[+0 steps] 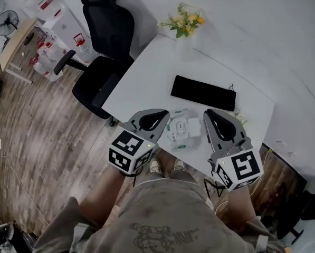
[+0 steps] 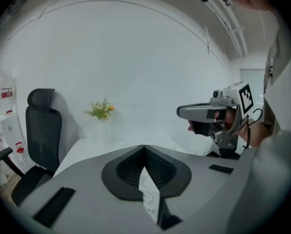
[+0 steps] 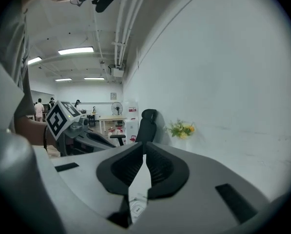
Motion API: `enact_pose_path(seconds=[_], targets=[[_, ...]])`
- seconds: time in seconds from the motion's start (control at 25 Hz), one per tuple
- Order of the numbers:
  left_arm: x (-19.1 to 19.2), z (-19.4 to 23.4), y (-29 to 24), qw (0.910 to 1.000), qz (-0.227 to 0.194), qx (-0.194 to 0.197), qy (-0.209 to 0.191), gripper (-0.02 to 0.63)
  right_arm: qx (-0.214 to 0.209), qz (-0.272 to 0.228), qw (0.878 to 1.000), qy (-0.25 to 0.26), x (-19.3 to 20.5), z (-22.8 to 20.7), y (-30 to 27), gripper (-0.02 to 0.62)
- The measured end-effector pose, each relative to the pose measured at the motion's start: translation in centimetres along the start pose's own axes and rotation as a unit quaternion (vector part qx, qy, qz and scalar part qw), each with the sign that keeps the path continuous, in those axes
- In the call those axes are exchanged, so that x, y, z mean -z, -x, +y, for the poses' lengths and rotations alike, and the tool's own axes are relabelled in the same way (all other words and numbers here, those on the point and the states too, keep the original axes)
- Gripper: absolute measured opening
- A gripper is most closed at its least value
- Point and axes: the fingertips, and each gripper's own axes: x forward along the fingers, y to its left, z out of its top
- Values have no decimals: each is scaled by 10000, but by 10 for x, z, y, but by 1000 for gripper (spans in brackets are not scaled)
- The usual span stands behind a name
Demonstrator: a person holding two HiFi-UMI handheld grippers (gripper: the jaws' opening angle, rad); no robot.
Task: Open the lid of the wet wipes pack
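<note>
The wet wipes pack (image 1: 181,133) lies on the white table (image 1: 146,83) near its front edge, white with a lid on top. Both grippers hang in the air above it, one on each side. My left gripper (image 1: 165,114) is shut with nothing between its jaws. My right gripper (image 1: 210,113) is likewise shut and empty. In the left gripper view the closed jaws meet at their tips (image 2: 144,147), and a strip of the pack (image 2: 150,199) shows below them. The right gripper view shows its jaws closed (image 3: 144,145) with the pack (image 3: 135,207) far beneath.
A flat black keyboard-like slab (image 1: 202,93) lies across the middle of the table. Yellow flowers (image 1: 184,21) stand at the far corner by the wall. A black office chair (image 1: 102,62) stands at the table's left side. Wooden floor lies beyond.
</note>
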Motion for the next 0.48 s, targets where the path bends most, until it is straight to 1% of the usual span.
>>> enact_pose_path(seconds=[0.08, 0.16, 0.28, 0.4, 0.48], targets=[[-21, -5, 11, 9996, -247, -54, -153, 15, -16, -157, 9999, 49, -13, 4, 9, 43], [-37, -11, 22, 9983, -421, -128, -382, 15, -53, -244, 9996, 118, -23, 9, 19, 44], [-56, -20, 41, 9957, -647, -221, -622, 15, -118, -361, 9990, 243, -39, 20, 33, 44], [-67, -26, 62, 9915, -795, -430, -935, 15, -201, -495, 9982, 263, -52, 32, 46, 44], [-68, -29, 73, 9890, -846, -591, -1063, 15, -270, -543, 9978, 260, -55, 40, 50, 44]])
